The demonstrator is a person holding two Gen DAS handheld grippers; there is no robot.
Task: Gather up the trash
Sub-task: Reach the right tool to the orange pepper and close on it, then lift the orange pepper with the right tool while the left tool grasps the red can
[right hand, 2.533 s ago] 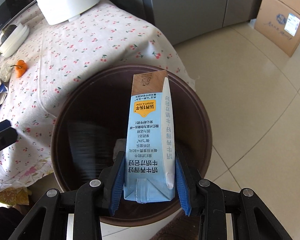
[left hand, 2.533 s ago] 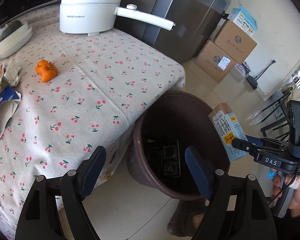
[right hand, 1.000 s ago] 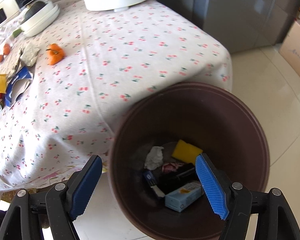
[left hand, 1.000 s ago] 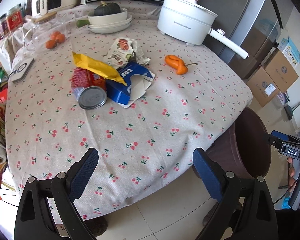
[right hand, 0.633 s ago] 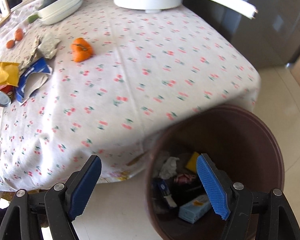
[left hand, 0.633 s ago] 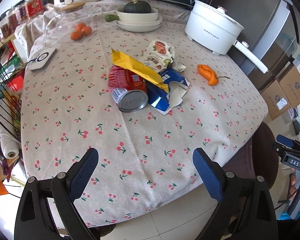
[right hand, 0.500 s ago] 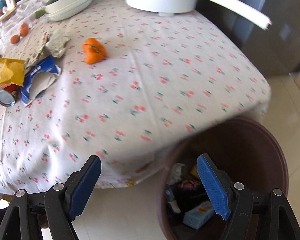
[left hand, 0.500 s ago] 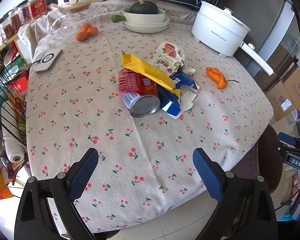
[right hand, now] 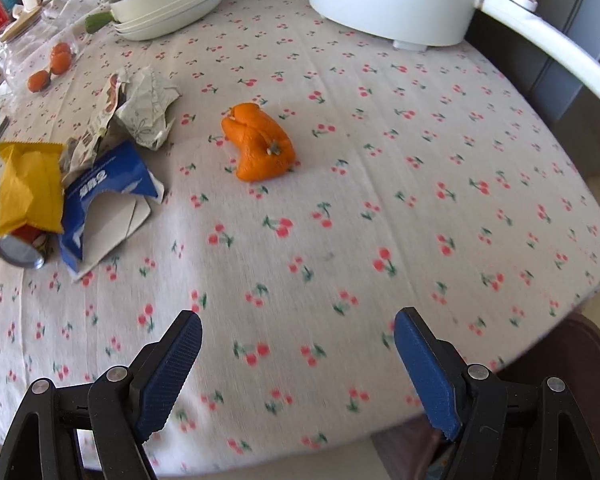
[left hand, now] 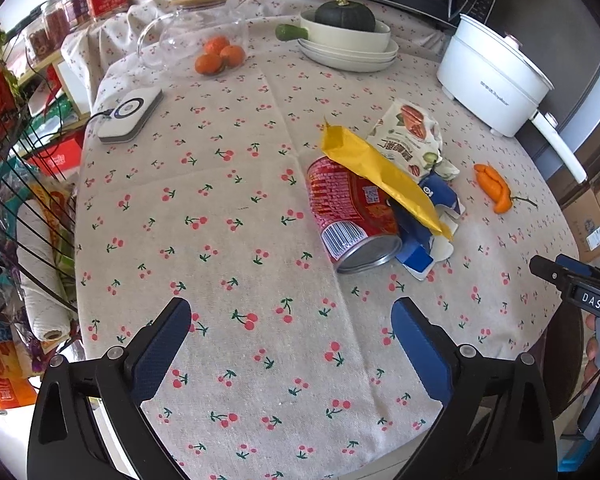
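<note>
Blue-padded and spread wide with nothing between its jaws, the left gripper (left hand: 291,336) hangs over the near part of the counter (left hand: 220,240), which is covered by a cherry-print cloth. Ahead of it and slightly to its right lies the trash heap: a red can (left hand: 350,216) on its side, a yellow wrapper (left hand: 380,178) draped across the can, a torn blue carton (left hand: 424,232) under both, and a crumpled nut bag (left hand: 412,140) just beyond. An orange pepper (left hand: 494,188) sits apart, farther right. A white electric pot (left hand: 492,80) stands at the far right.

Seen from the right wrist, the right gripper (right hand: 298,334) is likewise open and empty above the cloth. The pepper (right hand: 258,148) lies straight ahead, alone. The yellow wrapper (right hand: 30,188), blue carton (right hand: 104,196) and can (right hand: 20,250) are clustered far to its left. A brown bin's rim (right hand: 596,368) peeks out below the counter edge at its right.
</note>
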